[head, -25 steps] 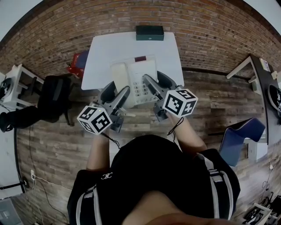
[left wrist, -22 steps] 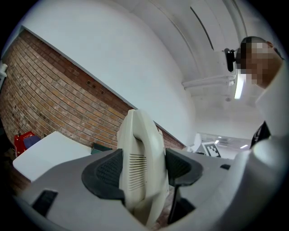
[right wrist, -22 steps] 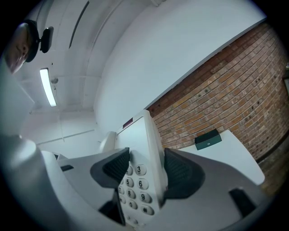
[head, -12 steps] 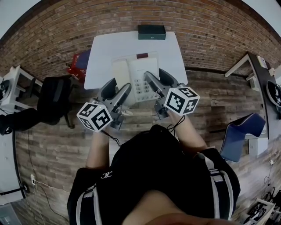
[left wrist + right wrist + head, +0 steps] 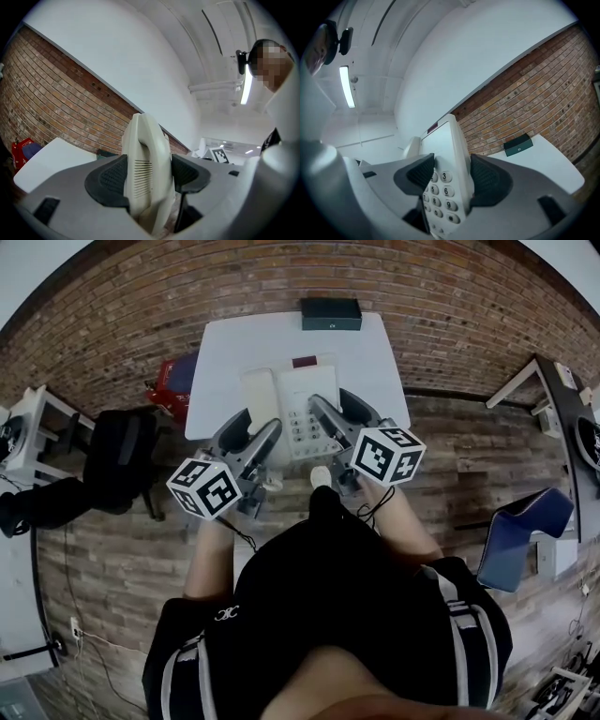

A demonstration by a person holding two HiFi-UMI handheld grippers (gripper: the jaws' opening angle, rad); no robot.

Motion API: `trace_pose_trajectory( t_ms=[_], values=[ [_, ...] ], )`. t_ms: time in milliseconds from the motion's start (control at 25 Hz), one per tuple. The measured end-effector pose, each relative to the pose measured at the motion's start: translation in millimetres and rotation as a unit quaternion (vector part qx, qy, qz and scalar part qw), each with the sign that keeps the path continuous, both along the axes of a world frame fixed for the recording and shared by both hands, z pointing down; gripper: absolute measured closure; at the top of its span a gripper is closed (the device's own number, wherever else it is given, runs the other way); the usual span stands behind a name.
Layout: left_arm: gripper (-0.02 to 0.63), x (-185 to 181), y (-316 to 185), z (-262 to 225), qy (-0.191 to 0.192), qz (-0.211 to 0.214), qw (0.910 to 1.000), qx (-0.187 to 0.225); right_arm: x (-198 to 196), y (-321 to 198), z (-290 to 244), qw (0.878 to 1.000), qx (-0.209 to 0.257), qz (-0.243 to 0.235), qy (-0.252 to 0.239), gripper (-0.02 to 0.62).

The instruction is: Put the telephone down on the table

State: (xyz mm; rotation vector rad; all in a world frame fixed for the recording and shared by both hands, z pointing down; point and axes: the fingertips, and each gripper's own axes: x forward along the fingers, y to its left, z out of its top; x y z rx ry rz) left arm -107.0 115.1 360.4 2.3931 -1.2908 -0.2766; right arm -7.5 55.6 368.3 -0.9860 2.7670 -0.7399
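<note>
A cream desk telephone (image 5: 292, 407) with a keypad and its handset on the left hangs over the near part of the white table (image 5: 225, 352), held from both sides. My left gripper (image 5: 253, 434) is shut on the handset side (image 5: 145, 168), black pads (image 5: 110, 180) pressed against it. On the keypad side (image 5: 445, 164), my right gripper (image 5: 339, 420) is shut too. The telephone's near end reaches past the table's front edge. Whether its base touches the table is hidden.
A dark green box (image 5: 330, 313) lies at the table's far edge against the brick wall. A red object (image 5: 176, 376) and a black chair (image 5: 117, 460) stand left of the table. A blue chair (image 5: 525, 531) is off to the right.
Both grippers have carried the telephone a little forward over the table. Both grips look unchanged.
</note>
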Motion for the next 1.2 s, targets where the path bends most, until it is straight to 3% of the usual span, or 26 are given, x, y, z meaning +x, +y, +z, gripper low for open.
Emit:
trace_pose_trajectory(
  t_ms=[520, 1200],
  values=[
    [0.310, -23.7, -109.2, 18.2, -0.002, -0.002, 0.9997, -0.022, -24.5, -109.6, 19.9, 1.000, -0.021, -0.004, 0.002, 0.377],
    [0.311, -28.0, -282.4, 52.6, 0.010, -0.005, 0.9958, -0.091, -29.8, -283.4, 56.2, 0.996, -0.081, -0.018, 0.019, 0.377]
  ],
)
